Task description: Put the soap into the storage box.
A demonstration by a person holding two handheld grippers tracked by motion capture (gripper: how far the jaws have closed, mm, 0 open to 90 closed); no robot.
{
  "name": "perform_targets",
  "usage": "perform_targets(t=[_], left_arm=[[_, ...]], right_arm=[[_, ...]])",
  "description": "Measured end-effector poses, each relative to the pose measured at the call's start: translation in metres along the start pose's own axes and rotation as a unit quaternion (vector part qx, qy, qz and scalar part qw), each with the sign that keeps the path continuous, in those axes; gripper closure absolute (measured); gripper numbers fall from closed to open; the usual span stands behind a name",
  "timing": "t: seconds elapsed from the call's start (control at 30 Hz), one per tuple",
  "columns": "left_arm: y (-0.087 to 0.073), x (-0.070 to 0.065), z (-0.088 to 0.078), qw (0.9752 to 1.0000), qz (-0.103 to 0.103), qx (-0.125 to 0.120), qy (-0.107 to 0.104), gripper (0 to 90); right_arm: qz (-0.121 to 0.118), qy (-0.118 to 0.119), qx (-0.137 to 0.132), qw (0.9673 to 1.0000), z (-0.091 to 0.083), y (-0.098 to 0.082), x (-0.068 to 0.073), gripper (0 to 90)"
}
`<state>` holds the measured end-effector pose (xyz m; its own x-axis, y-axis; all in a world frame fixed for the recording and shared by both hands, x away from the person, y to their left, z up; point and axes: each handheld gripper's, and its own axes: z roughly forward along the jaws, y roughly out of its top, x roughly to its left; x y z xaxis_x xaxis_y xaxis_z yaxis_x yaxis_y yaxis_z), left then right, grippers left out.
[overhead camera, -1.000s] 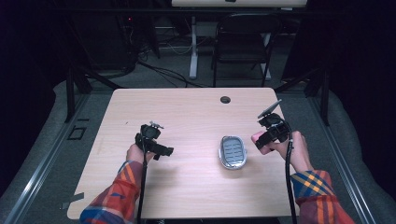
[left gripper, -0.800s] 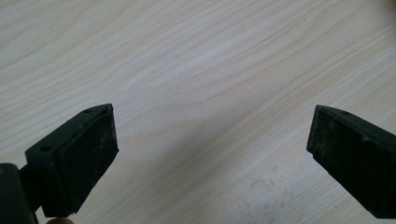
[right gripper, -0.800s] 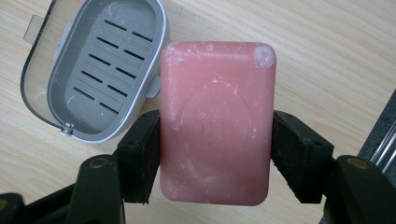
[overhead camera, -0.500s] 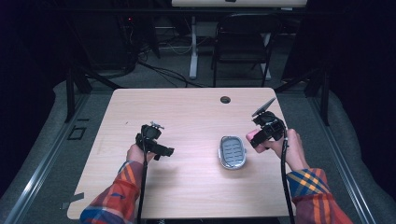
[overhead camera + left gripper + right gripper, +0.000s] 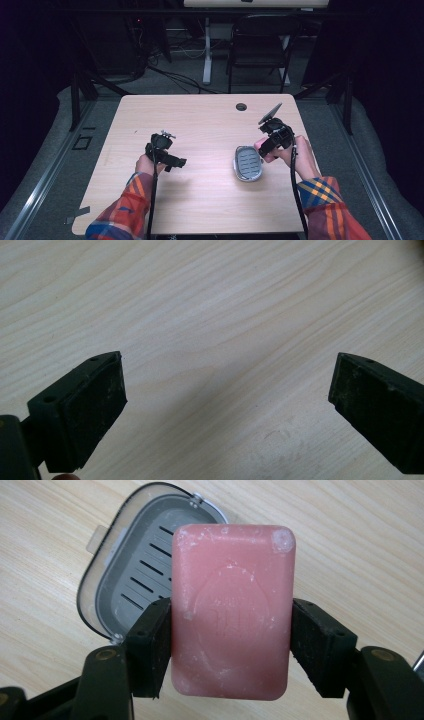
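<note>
The right gripper [image 5: 263, 150] has moved left across the counter [image 5: 200, 200] since a second ago. Back then it sat out near the right edge of the high view, well apart from the soap dish [image 5: 248, 163]. Now it is just beside the dish's upper right corner, right of the middle of the picture. The dish itself has not moved. The left gripper [image 5: 172, 161] has stayed where it was, left of the middle.

The right gripper is clamped on a pink soap [image 5: 231, 611], with a black pad pressed on each long side of the bar. In the right gripper view the soap is in the middle of the frame, and the dish [image 5: 127, 587] peeks out behind it at the upper left. Its grey slotted tray has nothing in it.

So the soap looks to be on its way to the dish. It is near but not in yet, and it likely has to go a bit farther left and then down.

The right hand [image 5: 290, 152] reaches in from the lower right, with the gripper pointing left and a little down. The left hand [image 5: 146, 164] comes in from the lower left. In the left gripper view the left gripper [image 5: 225, 400] is wide, with nothing held and bare wood below.
</note>
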<state>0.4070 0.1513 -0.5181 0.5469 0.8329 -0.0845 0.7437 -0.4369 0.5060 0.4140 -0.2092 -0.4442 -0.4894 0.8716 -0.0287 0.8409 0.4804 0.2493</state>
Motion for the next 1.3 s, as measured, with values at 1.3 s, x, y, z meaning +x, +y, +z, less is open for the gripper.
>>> perform_targets(t=[1.3], left_arm=[[0.000,-0.001,0.001,0.9999,0.007,0.004,-0.007,1.9]], right_arm=[[-0.002,-0.011,0.045,0.9989,0.050,0.025,0.036,36.7]])
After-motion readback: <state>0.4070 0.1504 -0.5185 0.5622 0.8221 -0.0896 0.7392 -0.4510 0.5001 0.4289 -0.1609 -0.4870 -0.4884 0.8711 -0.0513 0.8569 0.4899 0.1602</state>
